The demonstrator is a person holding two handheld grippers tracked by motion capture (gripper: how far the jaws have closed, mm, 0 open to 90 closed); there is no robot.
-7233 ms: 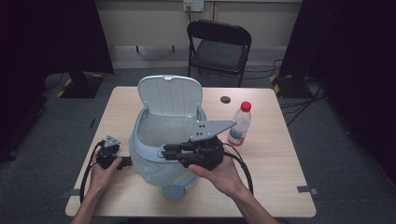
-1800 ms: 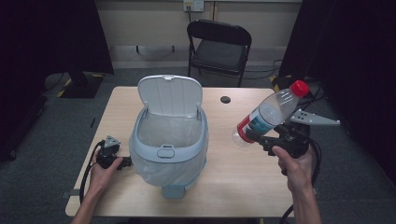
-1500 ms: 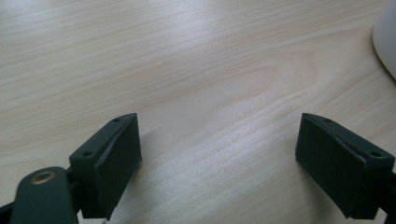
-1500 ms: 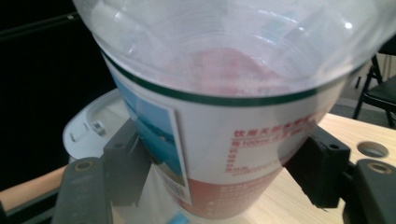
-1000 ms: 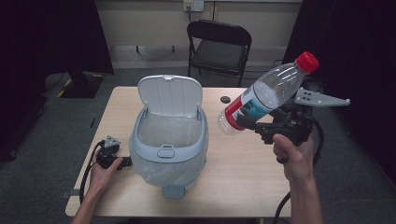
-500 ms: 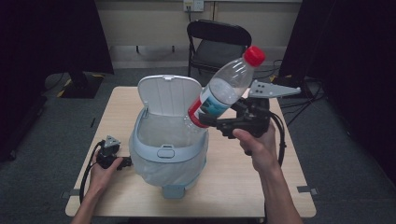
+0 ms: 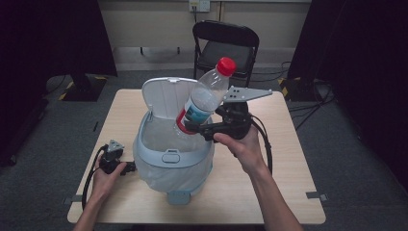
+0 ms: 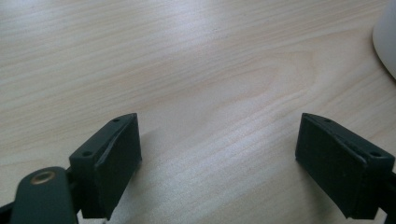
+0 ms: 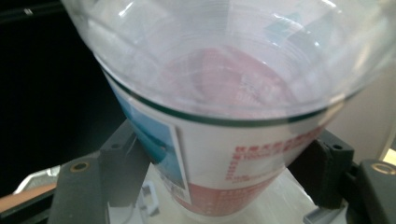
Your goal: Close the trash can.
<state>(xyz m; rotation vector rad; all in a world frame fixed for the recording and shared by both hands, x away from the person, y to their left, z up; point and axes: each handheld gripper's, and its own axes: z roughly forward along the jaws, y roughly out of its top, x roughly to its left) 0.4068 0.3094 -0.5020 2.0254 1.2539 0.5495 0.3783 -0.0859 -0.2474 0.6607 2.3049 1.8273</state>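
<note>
**Bottle held tilted over the open bin**

High view: the right tool [image 7: 192, 129] grips a clear plastic bottle [image 7: 204, 98] around its lower, labelled part. The bottle leans, its red cap [image 7: 226, 66] up and toward the far right, its base down over the mouth of the pale blue bin [image 7: 173, 161]. The bin stands near the middle of the wooden surface [image 7: 288, 183], its lid [image 7: 168, 94] swung up on the far side and a white liner showing around the rim and body. The right hand [image 7: 243, 144] holds the tool from the right of the bin, with a grey three-cornered plate [image 7: 245, 93] on top and a cable looping down beside the wrist. The left hand [image 7: 107, 175] rests at the near left of the surface, just beside the bin, holding the left tool [image 7: 126, 166]. A black chair [image 7: 226, 45] stands beyond the far edge.

Left gripper view: the left tool [image 8: 219, 154] has its jaws wide apart with nothing but bare wood grain between them. A curved white edge of the bin [image 8: 386, 37] shows at the upper right.

Right gripper view: the bottle [image 9: 224, 93] sits between the two black jaws of the right tool [image 9: 224, 182], which close on its red, white and blue label [image 9: 219, 163]. The jaws have just been opening slightly, with the bottle between them. The clear body widens upward above the label.
</note>
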